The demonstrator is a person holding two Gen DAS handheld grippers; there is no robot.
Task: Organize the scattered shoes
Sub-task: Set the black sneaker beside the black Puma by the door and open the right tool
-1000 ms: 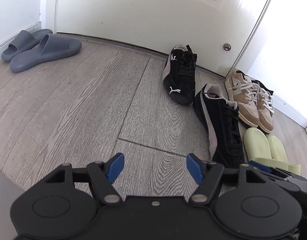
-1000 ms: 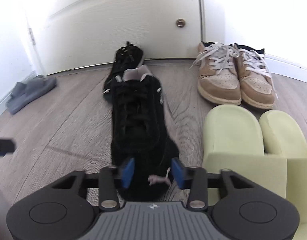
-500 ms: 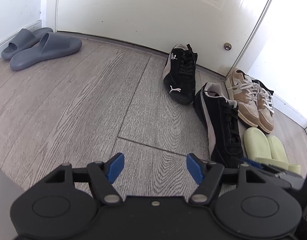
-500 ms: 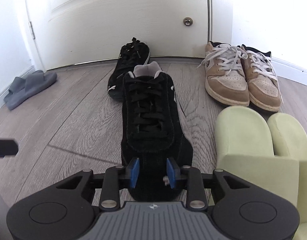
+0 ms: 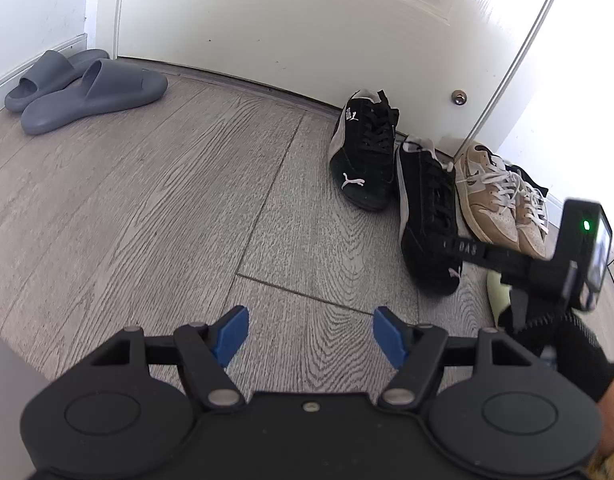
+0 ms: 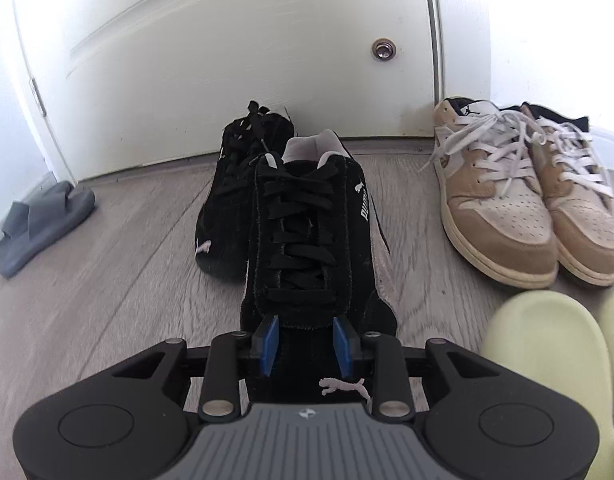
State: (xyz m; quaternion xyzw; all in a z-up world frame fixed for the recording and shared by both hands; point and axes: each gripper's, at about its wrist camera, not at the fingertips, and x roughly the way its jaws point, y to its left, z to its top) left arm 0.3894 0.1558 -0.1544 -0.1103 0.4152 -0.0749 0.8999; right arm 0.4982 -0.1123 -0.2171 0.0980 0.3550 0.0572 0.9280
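Note:
My right gripper [image 6: 305, 344] is shut on the toe end of a black suede sneaker [image 6: 303, 240], its blue pads pressing both sides of the upper just below the laces. That sneaker points heel-first at the door and sits beside its matching black sneaker [image 6: 235, 184], slightly overlapping it in the right wrist view. In the left wrist view the held sneaker [image 5: 427, 208] lies right of its mate [image 5: 365, 152], with the right gripper's black body reaching in from the right. My left gripper [image 5: 311, 334] hovers open over bare floor, holding nothing.
A tan and white sneaker pair [image 6: 507, 208] stands against the wall to the right. Pale green slides [image 6: 547, 360] lie near my right gripper. Grey slides [image 5: 87, 88] sit at the far left by the baseboard. The white door [image 5: 307, 20] closes off the back.
The right gripper's jaws closed tighter on the black sneaker and moved it forward toward the door, up alongside its mate. The left gripper stayed open and drifted slightly.

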